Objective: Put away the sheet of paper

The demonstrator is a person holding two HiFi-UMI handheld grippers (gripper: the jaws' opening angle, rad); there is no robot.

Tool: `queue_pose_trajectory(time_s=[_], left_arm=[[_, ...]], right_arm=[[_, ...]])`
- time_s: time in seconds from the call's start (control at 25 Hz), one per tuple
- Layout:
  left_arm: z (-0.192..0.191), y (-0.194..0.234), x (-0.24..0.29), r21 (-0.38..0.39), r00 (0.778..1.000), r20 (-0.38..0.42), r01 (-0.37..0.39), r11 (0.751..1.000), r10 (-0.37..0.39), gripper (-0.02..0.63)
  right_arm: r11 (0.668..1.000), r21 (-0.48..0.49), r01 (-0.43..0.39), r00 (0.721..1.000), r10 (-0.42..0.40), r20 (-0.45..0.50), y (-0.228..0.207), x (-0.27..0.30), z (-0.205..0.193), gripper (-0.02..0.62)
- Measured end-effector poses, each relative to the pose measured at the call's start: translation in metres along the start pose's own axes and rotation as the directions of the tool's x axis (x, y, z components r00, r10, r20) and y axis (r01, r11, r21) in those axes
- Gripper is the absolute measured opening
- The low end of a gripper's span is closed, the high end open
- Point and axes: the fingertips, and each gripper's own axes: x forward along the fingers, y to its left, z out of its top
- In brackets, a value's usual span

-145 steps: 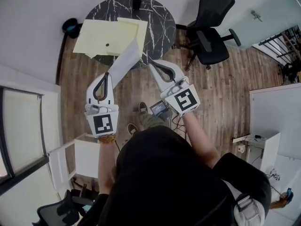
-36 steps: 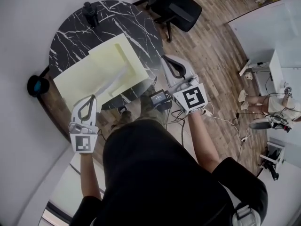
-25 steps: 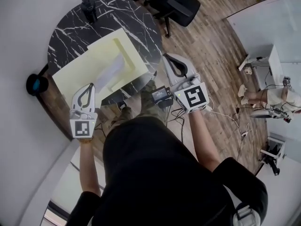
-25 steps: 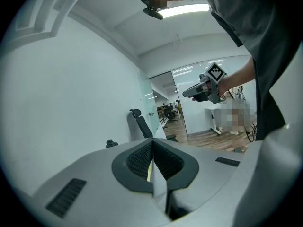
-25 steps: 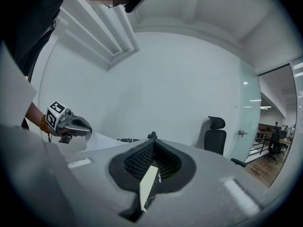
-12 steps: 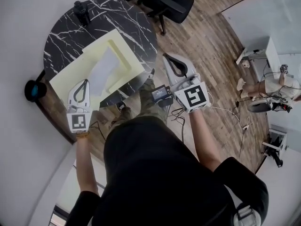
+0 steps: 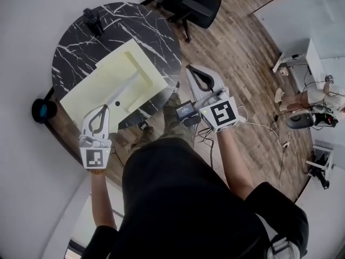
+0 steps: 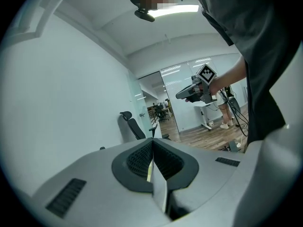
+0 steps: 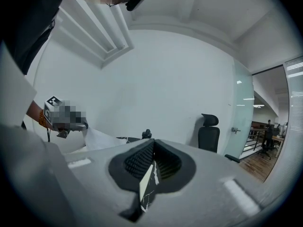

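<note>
**Paper pinched in the left gripper, over the folder**

At the far left, by the wall, a small blue and black thing (image 7: 42,110) sits on the floor. Next to it, the person's left gripper (image 7: 103,108) points up toward the round table (image 7: 75,47). Its jaws are clenched on one end of the sheet of paper (image 7: 123,89); looking along them, a thin pale edge is caught right between the pads. From that grip the sheet reaches away over the pale yellow folder (image 7: 89,90), which lies on the near side of the black marble top and hangs a little past its edge. I can't tell whether the paper's far end touches the folder or floats just above it. A small black object (image 7: 89,16) stands at the table's far rim, well apart from the folder.

Further right, past the table's edge, the right gripper (image 7: 190,69) is held over the wooden floor (image 7: 237,63), near the folder's corner. Its jaws are pressed together with nothing gripped; only table and folder show through the gap behind the pads. A small dark box with a screen (image 7: 186,111) sits just beside it. Beyond, a black office chair (image 7: 191,1) stands close to the table.
</note>
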Motion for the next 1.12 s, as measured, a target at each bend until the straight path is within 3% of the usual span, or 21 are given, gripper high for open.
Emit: queue_pose_trajectory(time_s=[0.12, 0.24, 0.4, 0.72, 1.12], left_arm=[[-0.006, -0.005, -0.011, -0.027, 1.000, -0.030, -0.005, 1.000, 0.004, 0.005], [-0.005, -0.007, -0.015, -0.064, 1.000, -0.005, -0.021, 0.998, 0.021, 0.005], [-0.013, -0.012, -0.019, -0.082, 0.999, -0.049, -0.026, 0.996, 0.022, 0.005], [-0.033, -0.022, -0.013, -0.144, 0.997, -0.078, -0.030, 0.989, 0.019, 0.005], [-0.074, 0.017, 0.014, -0.188, 0.980, -0.158, -0.148, 0.971, 0.118, 0.005]], right_arm=[[1.000, -0.001, -0.010, 1.000, 0.010, 0.000, 0.006, 0.005, 0.003, -0.002], [0.999, 0.002, -0.044, 0.999, 0.044, 0.003, 0.015, 0.011, 0.006, -0.002], [0.998, 0.003, -0.068, 0.998, 0.068, -0.002, 0.021, 0.014, 0.005, -0.002], [0.998, -0.003, -0.065, 0.998, 0.065, -0.010, 0.022, 0.008, 0.000, -0.002], [0.999, 0.010, -0.042, 0.999, 0.042, -0.026, 0.018, -0.004, -0.014, -0.002]])
